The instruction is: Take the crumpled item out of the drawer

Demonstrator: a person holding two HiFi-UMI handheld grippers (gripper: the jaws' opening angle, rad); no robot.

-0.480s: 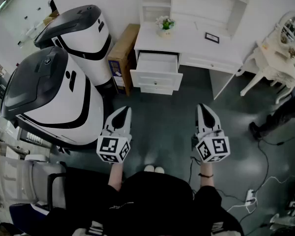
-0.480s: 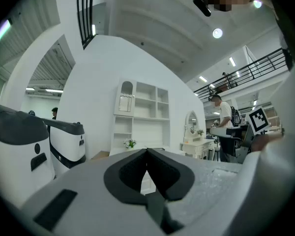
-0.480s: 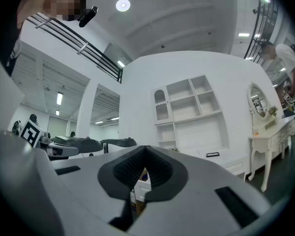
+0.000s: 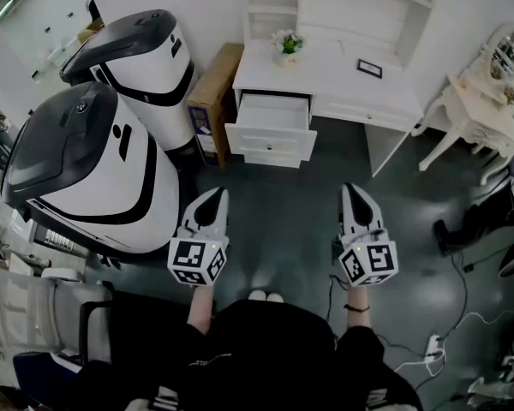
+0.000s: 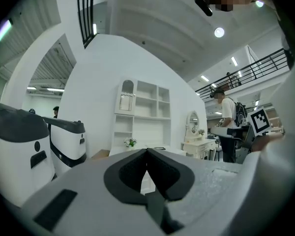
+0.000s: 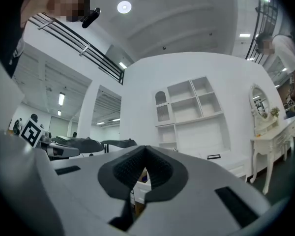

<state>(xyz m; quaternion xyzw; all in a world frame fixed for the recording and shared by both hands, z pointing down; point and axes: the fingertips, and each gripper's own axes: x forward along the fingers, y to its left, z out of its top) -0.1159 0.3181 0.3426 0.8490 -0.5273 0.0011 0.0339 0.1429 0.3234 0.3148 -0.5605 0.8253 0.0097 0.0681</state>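
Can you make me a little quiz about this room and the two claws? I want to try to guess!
1. True or false: the drawer of the white desk is pulled open.
2. Pick one. What stands on the desk top behind the drawer?
A. a pot of flowers
B. a teddy bear
C. a football
3. Fill the gap: the left claw and the right claw are both ____ (open or shut), with nothing held in them.

Key: 1 true. 2 A. 3 shut.
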